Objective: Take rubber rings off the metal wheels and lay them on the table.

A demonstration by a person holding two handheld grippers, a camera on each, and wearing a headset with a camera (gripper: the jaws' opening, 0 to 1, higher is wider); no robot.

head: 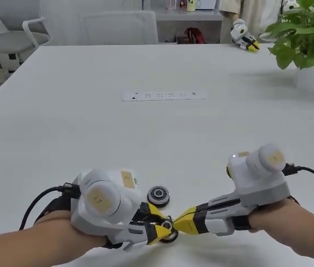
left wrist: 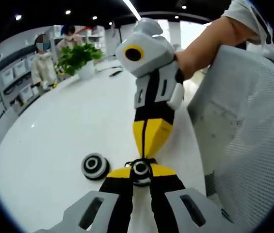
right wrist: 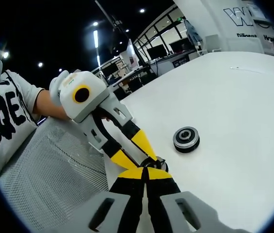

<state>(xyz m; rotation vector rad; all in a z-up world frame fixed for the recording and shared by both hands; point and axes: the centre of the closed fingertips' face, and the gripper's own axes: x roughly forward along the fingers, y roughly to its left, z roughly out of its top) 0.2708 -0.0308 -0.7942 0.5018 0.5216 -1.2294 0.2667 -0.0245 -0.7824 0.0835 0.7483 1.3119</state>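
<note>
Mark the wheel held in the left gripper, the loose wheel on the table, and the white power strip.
Small metal wheel with black rubber ring, held (left wrist: 140,170): left gripper view, on its hub.
Loose black-and-metal wheel (right wrist: 186,139): right gripper view, on its top face.
Flat white power strip (head: 163,95): head view, mid-body.

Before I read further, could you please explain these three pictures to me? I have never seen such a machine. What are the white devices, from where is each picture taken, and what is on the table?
There is no robot here: a person holds a hand tool with two jaws in each hand. The head view comes from a camera on the person's head. The two round pictures come from cameras riding on the tools. The left gripper has its jaws shut on a small metal wheel. The right gripper meets it tip to tip, with its jaws closed at the wheel's rim. A second wheel lies on the white table, and a power strip lies farther off.
</note>
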